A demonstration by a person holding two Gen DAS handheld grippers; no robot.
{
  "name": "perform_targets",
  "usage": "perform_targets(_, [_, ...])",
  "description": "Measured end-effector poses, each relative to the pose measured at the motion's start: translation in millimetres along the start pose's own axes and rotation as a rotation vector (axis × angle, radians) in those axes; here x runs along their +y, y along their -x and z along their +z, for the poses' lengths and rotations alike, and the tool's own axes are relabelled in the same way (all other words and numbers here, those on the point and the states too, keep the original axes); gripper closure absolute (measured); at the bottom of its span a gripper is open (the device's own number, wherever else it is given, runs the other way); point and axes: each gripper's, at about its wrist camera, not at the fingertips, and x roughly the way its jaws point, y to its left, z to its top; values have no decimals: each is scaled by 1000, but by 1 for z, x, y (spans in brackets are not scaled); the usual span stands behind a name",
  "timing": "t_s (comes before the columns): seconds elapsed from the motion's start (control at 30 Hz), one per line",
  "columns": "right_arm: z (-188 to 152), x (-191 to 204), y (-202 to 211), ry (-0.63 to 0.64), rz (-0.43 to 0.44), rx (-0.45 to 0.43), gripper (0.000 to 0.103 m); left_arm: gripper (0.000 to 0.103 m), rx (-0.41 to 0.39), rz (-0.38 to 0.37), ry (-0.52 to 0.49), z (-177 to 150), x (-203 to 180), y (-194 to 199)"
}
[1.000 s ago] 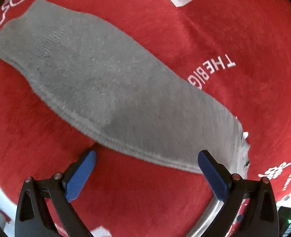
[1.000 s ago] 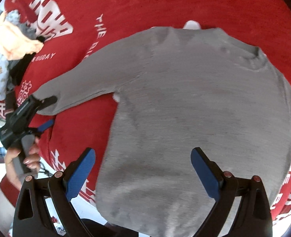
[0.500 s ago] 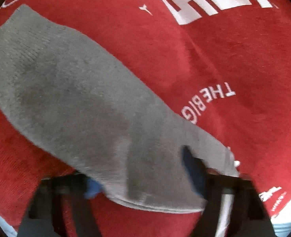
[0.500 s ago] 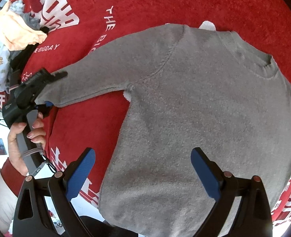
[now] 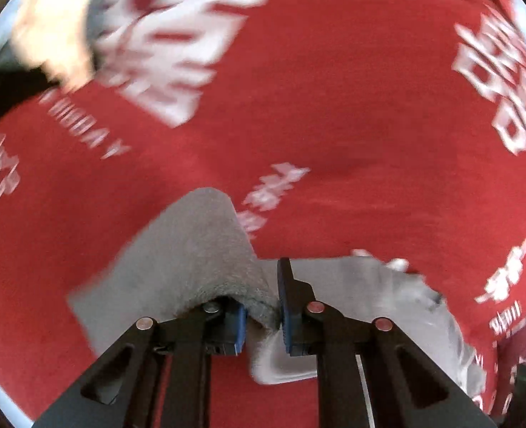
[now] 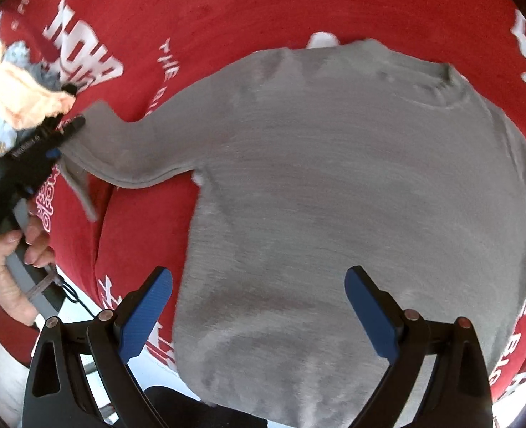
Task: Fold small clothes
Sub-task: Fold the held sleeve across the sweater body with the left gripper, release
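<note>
A small grey sweater [image 6: 334, 185] lies flat on a red cloth with white lettering [image 6: 263, 7]. In the right wrist view its sleeve [image 6: 145, 146] stretches out to the left. My left gripper [image 6: 66, 135] has the sleeve end pinched and raised off the cloth. In the left wrist view the sleeve [image 5: 205, 249] drapes over the left gripper [image 5: 263, 303], whose jaws are closing with the fabric pressed between the blue pads. My right gripper [image 6: 259, 303] hangs open above the sweater's lower body, with nothing between its fingers.
A heap of other clothes, with a peach piece [image 6: 20, 96] on top, sits at the far left beside the sleeve end. It shows blurred as a peach patch [image 5: 56, 25] in the left wrist view. A person's hand [image 6: 9, 271] holds the left gripper's handle. The cloth's edge [image 6: 127, 324] runs near the lower left.
The left gripper went from wide open over the flat sleeve to closed on it, then rose and rolled, lifting the sleeve end. The right gripper stays open over the sweater body.
</note>
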Motion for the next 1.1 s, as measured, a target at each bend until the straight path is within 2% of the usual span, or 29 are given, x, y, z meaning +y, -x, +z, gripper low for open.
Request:
perform_targets(0.1, [-1,-26,10,-31,0,-2,4,87,9,-74,-83,-4,-54,-10])
perform_targets(0.23, [-3,-59,28,-66,-3,-30,4,87,69,-157,-176,-28,-122,-24])
perform_targets(0.4, [-13,-116,49,-151,-18,-63,4,87,200,-270,-283,-81,-206,-43])
perform_targets(0.5, [-20,-145,56,-202,-32,-76,4,87,270,-296,-342,-117,-239,-55])
perform_targets(0.57, [-27,-167,59,-241,-44,-81,4,87,319,-288,-385,-142,-260,-69])
perform_targets(0.7, [-43,-209,61,-331,-58,-78,4,87,410,-252,-399,-170,-270,-90])
perform_targets(0.8, [-49,-222,61,-351,-70,-75,4,87,435,-188,-424,-178,-268,-88])
perform_targets(0.83, [-49,-223,63,-341,-82,-80,4,84,433,-172,-436,-177,-266,-83])
perform_targets(0.9, [-41,-221,68,-310,-99,-98,4,54,421,-149,-440,-171,-262,-71])
perform_targets(0.93, [-38,-218,70,-291,-104,-106,4,48,404,-136,-430,-166,-259,-65])
perform_targets(1.0, [-24,-206,75,-229,-110,-131,4,46,382,-123,-419,-154,-250,-53])
perform_targets(1.1, [-3,-184,76,-127,-109,-162,4,46,340,-40,-402,-132,-222,-36])
